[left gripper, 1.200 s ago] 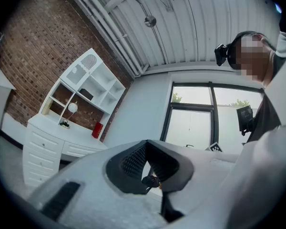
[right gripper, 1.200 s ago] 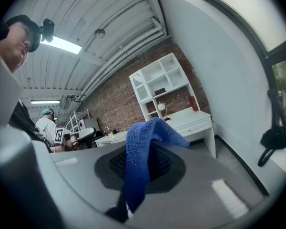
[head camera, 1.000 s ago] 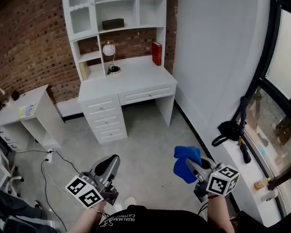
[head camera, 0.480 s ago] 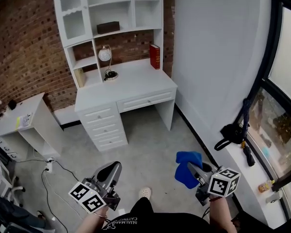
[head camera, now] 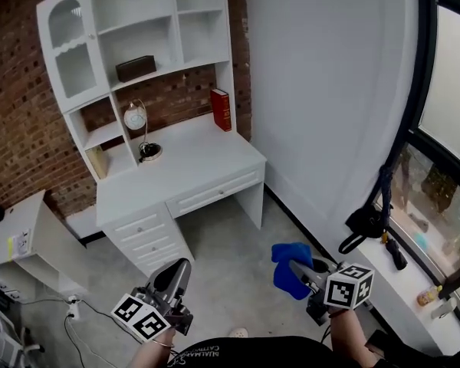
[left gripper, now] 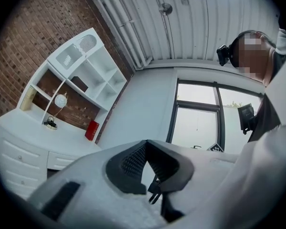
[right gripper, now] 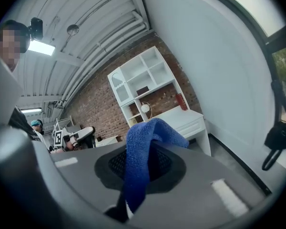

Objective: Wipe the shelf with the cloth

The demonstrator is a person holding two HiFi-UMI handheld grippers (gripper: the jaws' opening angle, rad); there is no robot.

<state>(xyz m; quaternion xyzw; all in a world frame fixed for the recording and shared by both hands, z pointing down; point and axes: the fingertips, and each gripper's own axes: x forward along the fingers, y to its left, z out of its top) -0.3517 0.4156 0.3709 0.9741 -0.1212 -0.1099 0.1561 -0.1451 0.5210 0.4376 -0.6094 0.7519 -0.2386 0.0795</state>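
A white shelf unit (head camera: 138, 52) stands on a white desk (head camera: 184, 167) against the brick wall, well ahead of both grippers. My right gripper (head camera: 297, 268) is low at the right, shut on a blue cloth (head camera: 290, 265) that bunches up above its jaws. The right gripper view shows the cloth (right gripper: 138, 161) draped over the closed jaws, with the shelf unit (right gripper: 143, 87) far behind. My left gripper (head camera: 180, 268) is low at the left, its jaws together and holding nothing. The left gripper view shows the shelf unit (left gripper: 81, 75) far off.
On the shelf unit are a dark box (head camera: 136, 68), a red book (head camera: 221, 109), a round lamp (head camera: 135, 119) and a thin book (head camera: 98, 162). A small white table (head camera: 23, 244) stands at the left. A black bag (head camera: 364, 225) lies on the window sill at the right.
The desk and shelf unit have slid left and grown larger in the head view. Both grippers stay low in the frame, the right one still holding the cloth.
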